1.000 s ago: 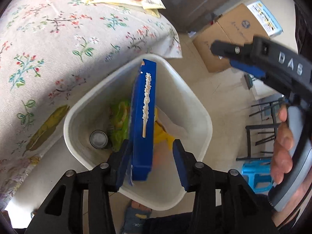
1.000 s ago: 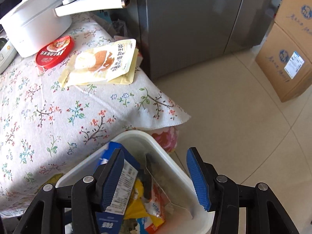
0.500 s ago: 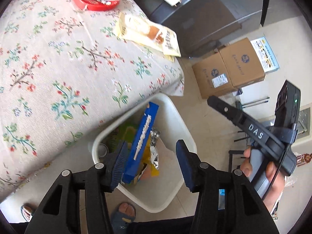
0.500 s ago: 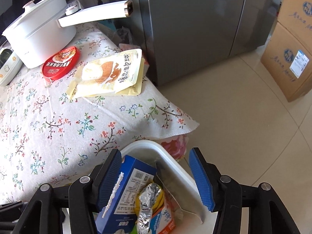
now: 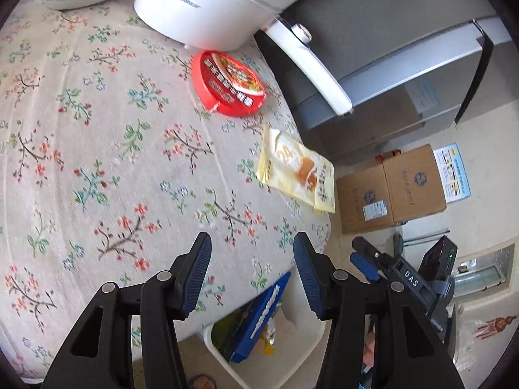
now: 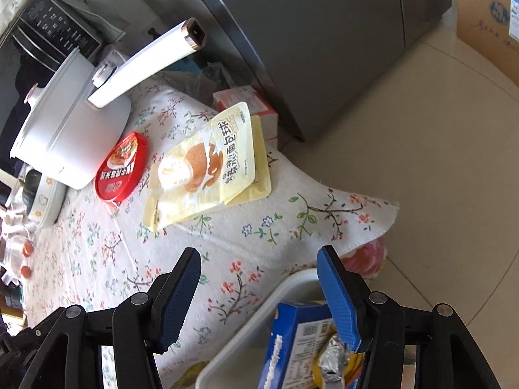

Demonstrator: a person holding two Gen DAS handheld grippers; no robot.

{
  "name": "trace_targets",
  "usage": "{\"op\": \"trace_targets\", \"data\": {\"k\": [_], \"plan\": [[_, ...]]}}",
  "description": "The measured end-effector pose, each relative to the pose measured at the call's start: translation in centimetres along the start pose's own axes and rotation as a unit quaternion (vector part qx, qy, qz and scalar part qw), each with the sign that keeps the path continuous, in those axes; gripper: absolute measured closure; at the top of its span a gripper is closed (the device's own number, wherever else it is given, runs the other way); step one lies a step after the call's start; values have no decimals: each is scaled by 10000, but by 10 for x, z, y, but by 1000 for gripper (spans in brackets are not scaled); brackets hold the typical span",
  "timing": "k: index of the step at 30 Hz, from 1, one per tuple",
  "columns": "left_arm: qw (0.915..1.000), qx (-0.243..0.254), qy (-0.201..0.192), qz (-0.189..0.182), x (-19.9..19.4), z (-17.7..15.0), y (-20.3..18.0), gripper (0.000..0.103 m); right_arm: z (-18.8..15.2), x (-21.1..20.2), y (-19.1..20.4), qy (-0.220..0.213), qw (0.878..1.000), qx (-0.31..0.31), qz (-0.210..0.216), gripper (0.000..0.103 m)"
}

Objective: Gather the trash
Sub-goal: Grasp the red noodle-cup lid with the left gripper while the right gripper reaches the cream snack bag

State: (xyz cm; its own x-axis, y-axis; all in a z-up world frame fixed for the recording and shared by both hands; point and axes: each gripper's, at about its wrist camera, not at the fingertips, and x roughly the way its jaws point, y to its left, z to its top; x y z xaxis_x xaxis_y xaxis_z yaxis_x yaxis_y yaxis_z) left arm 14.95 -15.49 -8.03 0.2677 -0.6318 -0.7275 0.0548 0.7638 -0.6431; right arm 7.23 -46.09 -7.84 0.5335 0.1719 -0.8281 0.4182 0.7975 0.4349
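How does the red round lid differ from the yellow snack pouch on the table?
The red round lid is a rigid disc lying beside the white pot; the yellow snack pouch is a flat, soft rectangle lying nearer the table's edge. The lid is smaller and bright red; the pouch is larger and pale yellow, with a bread picture. Both rest flat on the floral tablecloth, untouched by either gripper.

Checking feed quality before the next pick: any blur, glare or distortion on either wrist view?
Left wrist: motion-smeared tablecloth, strong fisheye bending, dark corners. Right wrist: sharper; yellow snack pouch readable, sunlit cloth near the table edge washed out, blue box slightly soft.
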Motion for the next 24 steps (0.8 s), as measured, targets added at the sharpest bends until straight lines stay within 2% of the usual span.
{"op": "trace_targets", "data": {"k": [3, 8, 11, 17, 19, 24], "plan": [[9998, -63, -153, 132, 6, 29, 5, 45, 12, 11, 0, 13, 9998, 184, 40, 39], [9979, 131, -436, 470, 26, 77, 8, 43, 30, 28, -3, 30, 9983, 545, 196, 40], [9970, 100, -532, 546, 41, 103, 15, 33, 40, 38, -1, 34, 9979, 609, 197, 43], [9972, -602, -420, 110, 69, 136, 42, 33, 52, 51, 4, 82, 9984, 540, 112, 51], [9957, -789, -491, -49, 73, 143, 51, 33, 54, 54, 3, 87, 9987, 499, 36, 52], [9958, -697, -585, 98, 81, 155, 59, 33, 54, 59, -3, 143, 9987, 486, -34, 52]]}}
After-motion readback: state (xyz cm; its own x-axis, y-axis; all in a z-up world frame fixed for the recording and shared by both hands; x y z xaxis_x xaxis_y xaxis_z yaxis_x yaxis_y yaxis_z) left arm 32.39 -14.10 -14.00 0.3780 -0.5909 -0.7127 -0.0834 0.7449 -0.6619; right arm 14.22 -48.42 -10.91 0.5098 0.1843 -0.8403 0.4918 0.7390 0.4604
